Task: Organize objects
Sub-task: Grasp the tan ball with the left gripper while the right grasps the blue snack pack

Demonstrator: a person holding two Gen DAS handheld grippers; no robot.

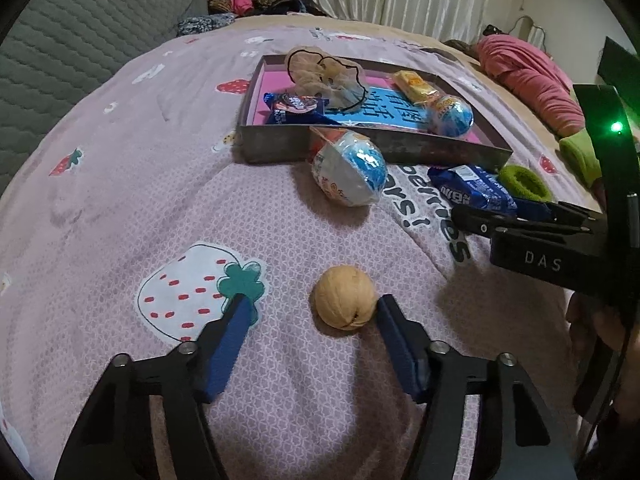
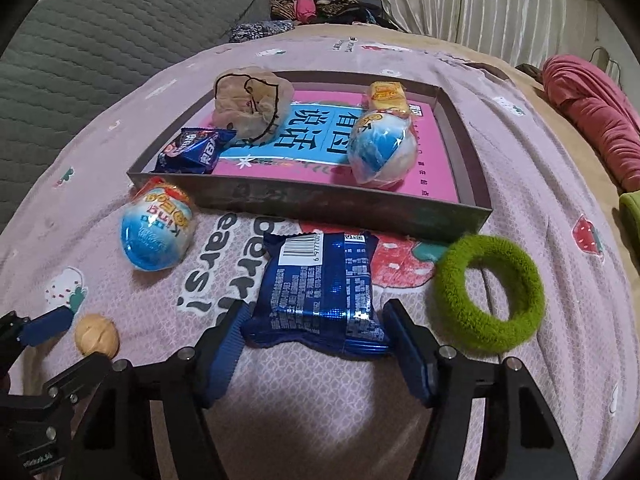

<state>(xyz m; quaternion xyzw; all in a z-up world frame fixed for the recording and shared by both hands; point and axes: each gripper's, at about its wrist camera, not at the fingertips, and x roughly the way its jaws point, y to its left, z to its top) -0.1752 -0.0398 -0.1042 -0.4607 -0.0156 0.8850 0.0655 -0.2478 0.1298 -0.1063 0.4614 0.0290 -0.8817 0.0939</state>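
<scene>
A walnut (image 1: 344,297) lies on the pink bedspread between the open fingers of my left gripper (image 1: 310,312), close to the right finger; it also shows in the right wrist view (image 2: 97,335). A blue snack packet (image 2: 320,284) lies between the open fingers of my right gripper (image 2: 316,316), its near edge at the fingertips. A grey shallow box (image 2: 312,202) farther back holds a blue packet (image 2: 192,154), a beige scrunchie (image 2: 250,100), a yellow snack (image 2: 386,94) and a toy egg (image 2: 382,150). A second toy egg (image 2: 158,234) lies in front of the box.
A green hair ring (image 2: 490,292) lies right of the blue packet. A grey quilted cushion (image 2: 100,32) is at the back left, a pink blanket (image 2: 592,112) at the right, clothes and a curtain behind.
</scene>
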